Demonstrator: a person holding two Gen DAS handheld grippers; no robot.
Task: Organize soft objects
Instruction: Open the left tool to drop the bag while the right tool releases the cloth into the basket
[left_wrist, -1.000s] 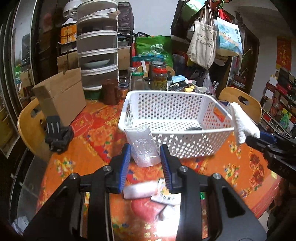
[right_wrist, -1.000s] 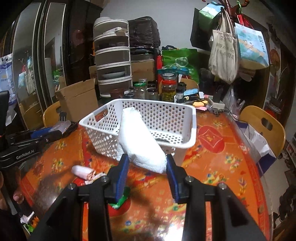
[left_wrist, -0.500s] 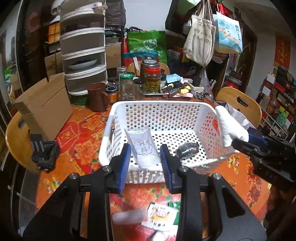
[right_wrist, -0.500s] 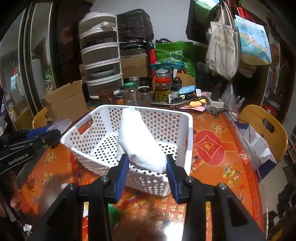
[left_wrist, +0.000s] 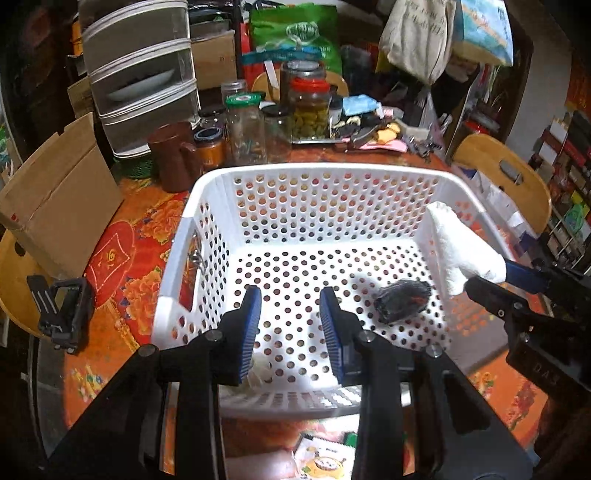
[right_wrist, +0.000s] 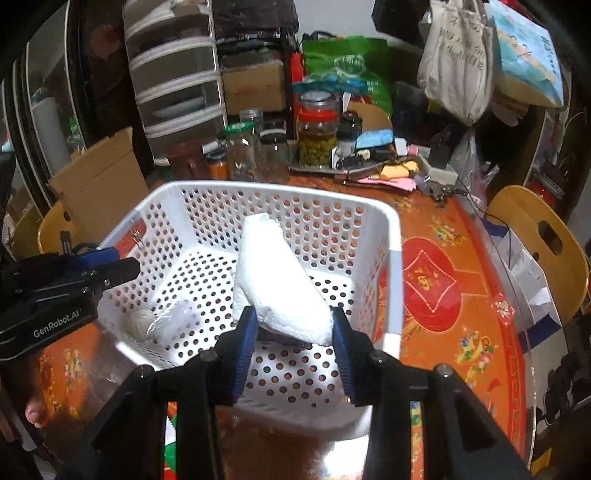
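A white perforated basket stands on the red floral table; it also shows in the right wrist view. My left gripper is open and empty above the basket's near side. A clear plastic bag lies on the basket floor below it; a bit of it shows in the left wrist view. A black soft bundle lies on the basket floor. My right gripper is shut on a folded white towel and holds it above the basket; the towel shows at the right rim in the left wrist view.
Glass jars, a brown mug and a stacked drawer unit stand behind the basket. A cardboard box is at the left. Small packets lie on the table in front of the basket. Wooden chairs surround the table.
Both grippers moved forward over the basket. My left gripper let go of the clear plastic bag, which now lies in the basket. The right gripper still holds the towel.
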